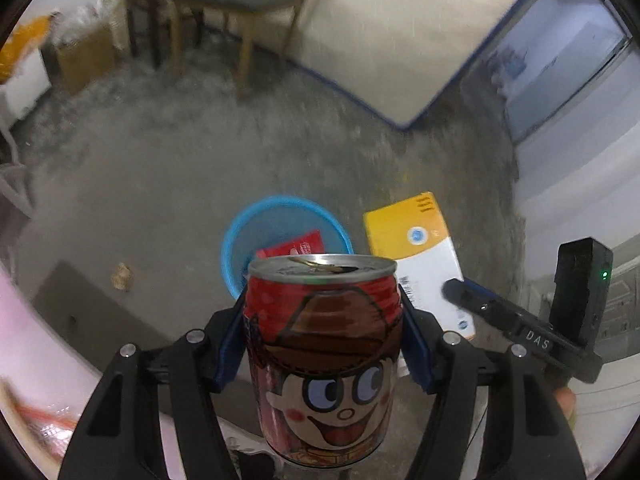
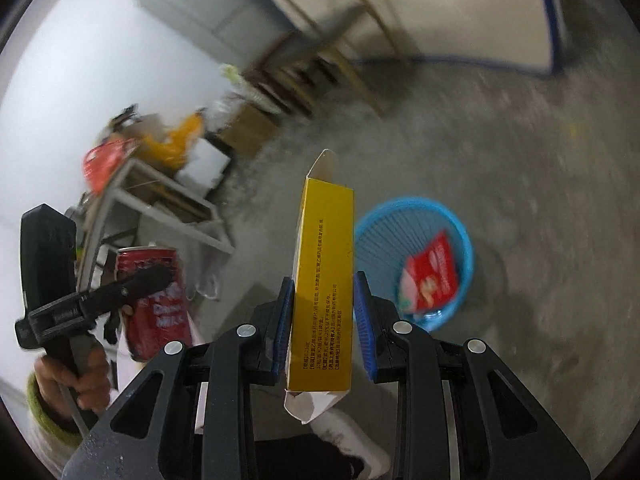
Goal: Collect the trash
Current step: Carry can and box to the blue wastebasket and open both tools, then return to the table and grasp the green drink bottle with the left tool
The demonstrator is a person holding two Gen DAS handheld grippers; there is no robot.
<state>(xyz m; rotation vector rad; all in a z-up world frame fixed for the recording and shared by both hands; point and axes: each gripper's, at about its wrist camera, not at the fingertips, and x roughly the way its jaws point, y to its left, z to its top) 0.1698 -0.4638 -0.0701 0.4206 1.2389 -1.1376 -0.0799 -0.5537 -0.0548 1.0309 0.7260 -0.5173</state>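
Note:
My left gripper (image 1: 322, 316) is shut on a red drink can (image 1: 324, 356) with a cartoon face, held upright above the floor. My right gripper (image 2: 324, 304) is shut on a yellow and white carton box (image 2: 324, 280), held on edge; the box also shows in the left wrist view (image 1: 416, 248). A blue plastic basket (image 1: 240, 240) stands on the floor beyond both grippers, with a red packet (image 1: 296, 246) inside it. The basket (image 2: 460, 232) and the packet (image 2: 430, 272) also show in the right wrist view, right of the box. The can shows there too (image 2: 158, 316), at the left.
A crumpled scrap (image 1: 121, 276) lies on the concrete floor at the left. A round table (image 1: 240, 0) with wooden legs, a cardboard box (image 1: 86, 56) and a mattress (image 1: 400, 32) leaning on the wall stand at the back. A metal rack (image 2: 160, 200) is at the left.

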